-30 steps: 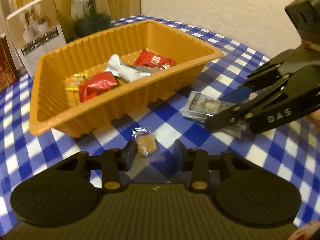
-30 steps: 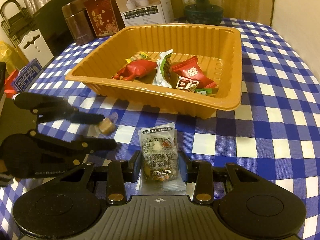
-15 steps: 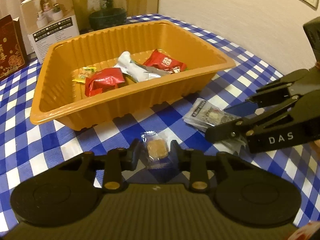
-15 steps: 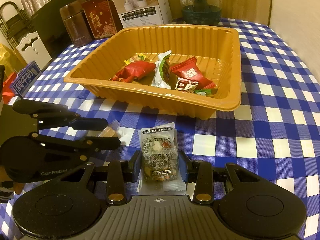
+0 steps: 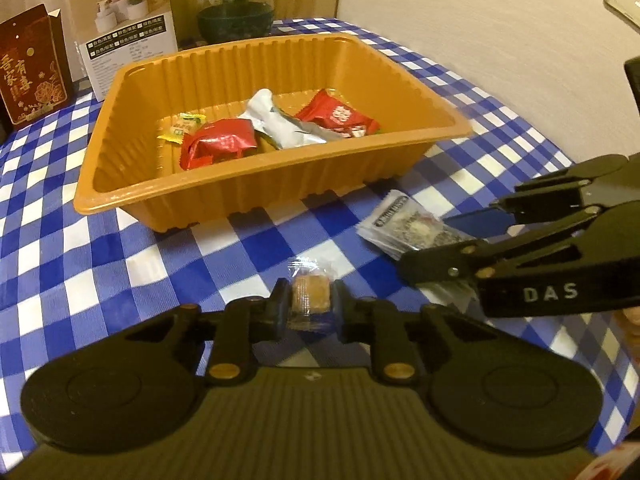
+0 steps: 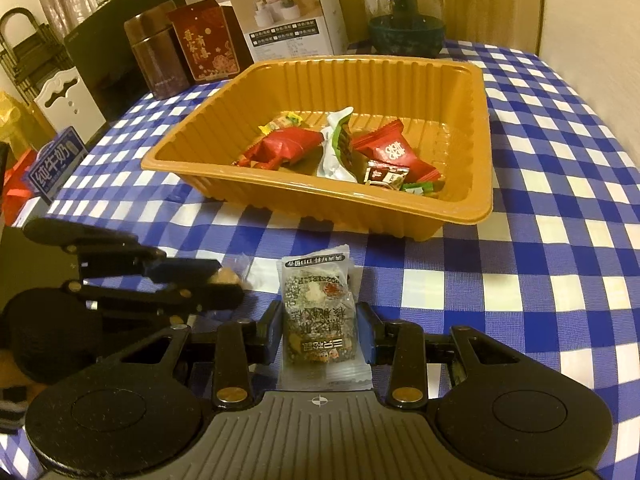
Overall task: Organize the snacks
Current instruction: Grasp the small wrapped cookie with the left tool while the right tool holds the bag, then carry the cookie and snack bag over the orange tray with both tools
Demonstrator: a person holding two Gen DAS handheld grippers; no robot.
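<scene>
Left gripper [image 5: 310,306]: jaws just closed, clamping small clear-wrapped tan biscuit [image 5: 310,297].
Right gripper [image 6: 319,330]: clamped on speckled clear-plastic nut packet [image 6: 319,312].

Before you on the blue-checked tablecloth [image 6: 540,280] sits the ribbed orange plastic tray [image 6: 486,128], wrapped snacks [image 6: 384,152] lying inside. Nearer you, the clear-wrapped brown candy [image 5: 310,294] lies left of the speckled nut packet [image 6: 320,312]. Behind the tray stand a white carton [image 6: 292,20] and a glass jar [image 6: 404,8].

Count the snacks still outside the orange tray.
2. A small clear-wrapped candy is pinched in the left gripper; a nut-mix packet is held in the right gripper. Both sit in front of the orange tray. Others may lie out of view.
</scene>
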